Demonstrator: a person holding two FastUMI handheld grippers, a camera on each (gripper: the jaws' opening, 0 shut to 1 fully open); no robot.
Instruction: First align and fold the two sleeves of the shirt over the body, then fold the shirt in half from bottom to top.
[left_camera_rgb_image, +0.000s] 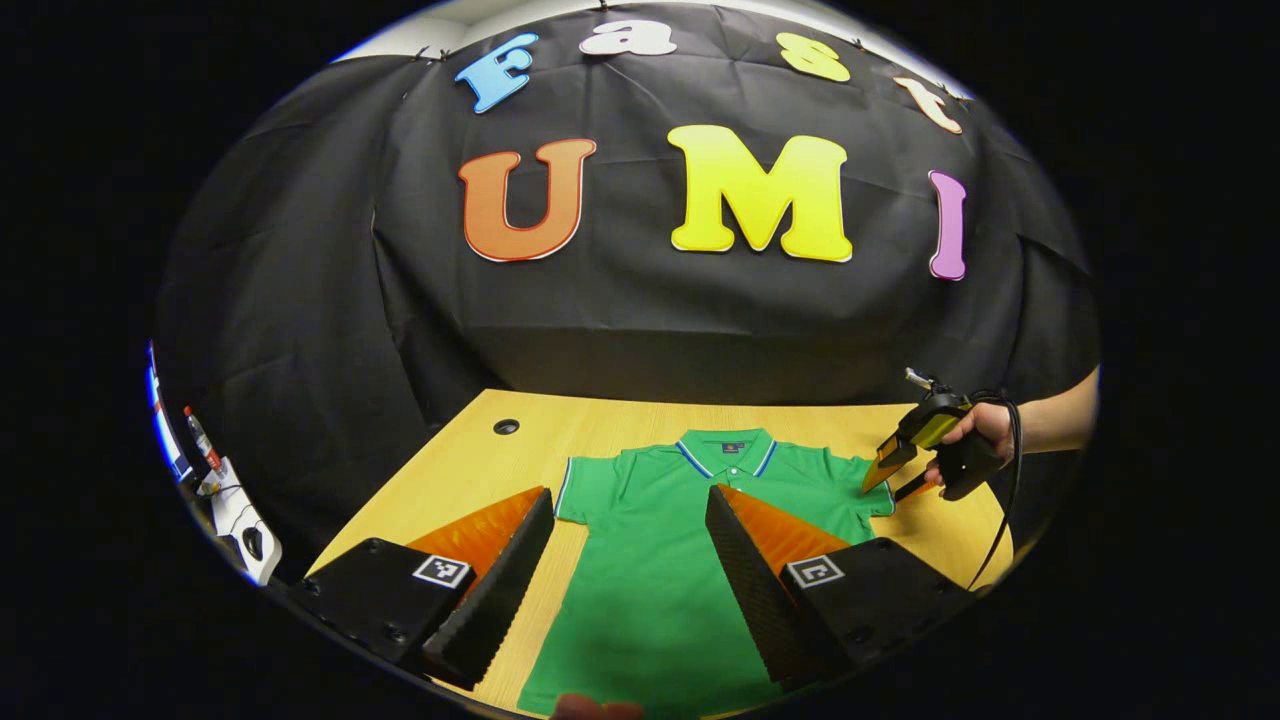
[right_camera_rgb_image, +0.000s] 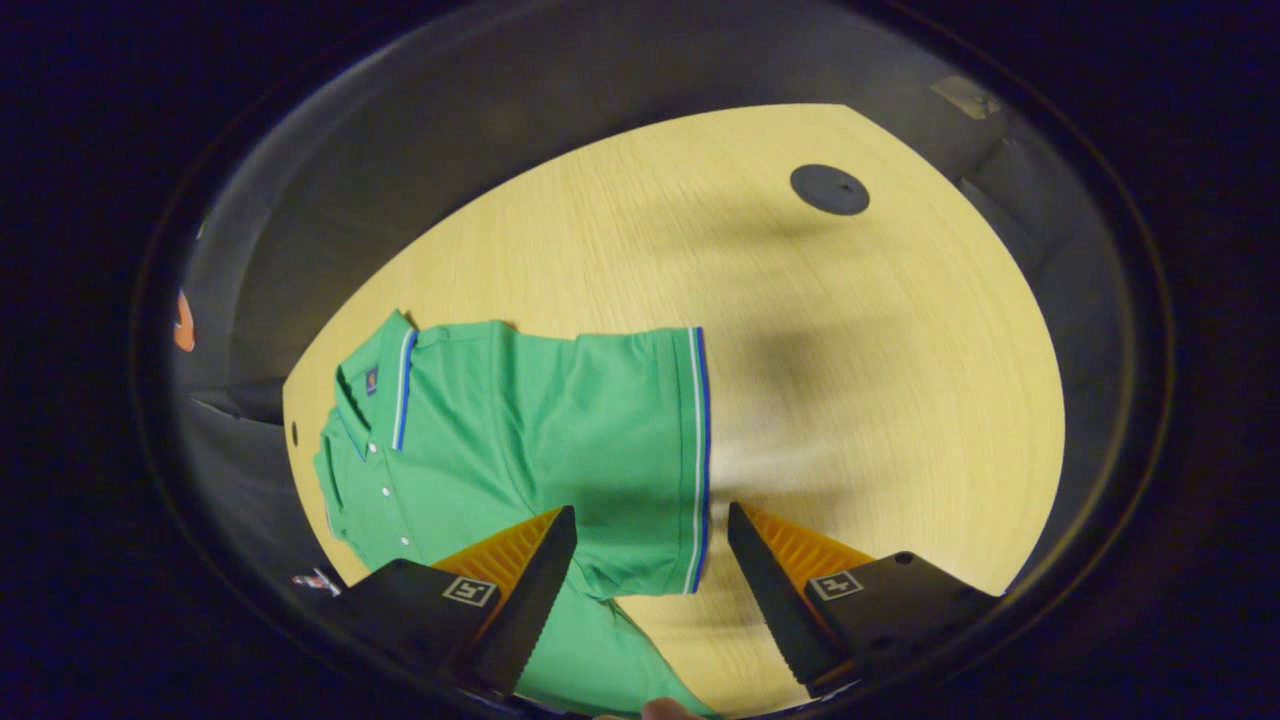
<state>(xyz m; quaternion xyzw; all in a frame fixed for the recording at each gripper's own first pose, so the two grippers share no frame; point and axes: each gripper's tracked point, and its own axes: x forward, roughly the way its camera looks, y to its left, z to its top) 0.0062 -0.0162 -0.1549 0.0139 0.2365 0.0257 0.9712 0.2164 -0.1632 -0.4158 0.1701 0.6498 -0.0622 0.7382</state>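
Looking along the left claw (left_camera_rgb_image: 630, 545) in the left gripper view, its two fingers are standing spread wide, pinching nothing, hovering above the near part of a green polo shirt (left_camera_rgb_image: 660, 580). That shirt is lying flat and face up on the wooden bench (left_camera_rgb_image: 600, 425), collar (left_camera_rgb_image: 727, 447) pointing toward the far black wall, both short sleeves spread out to the sides. Over at the far right, a hand (left_camera_rgb_image: 975, 430) is holding the right claw (left_camera_rgb_image: 890, 465) just at the shirt's sleeve (left_camera_rgb_image: 860, 490) on that side, tips angled down toward the cloth; whether they are touching it is too small to tell. A round dark cable hole (left_camera_rgb_image: 506, 427) is sitting in the bench's far left corner.

Switching to the right gripper view, the right claw (right_camera_rgb_image: 650, 560) is gaping open too, gripping nothing, its fingers straddling the sleeve (right_camera_rgb_image: 640, 450) with its white and blue striped hem (right_camera_rgb_image: 698, 450). The shirt (right_camera_rgb_image: 480, 430) is stretching off to the left, collar and button placket (right_camera_rgb_image: 375, 440) showing. Bare bench (right_camera_rgb_image: 850, 400) is running off to the right, with a round dark cap (right_camera_rgb_image: 829, 189) set in it well beyond.
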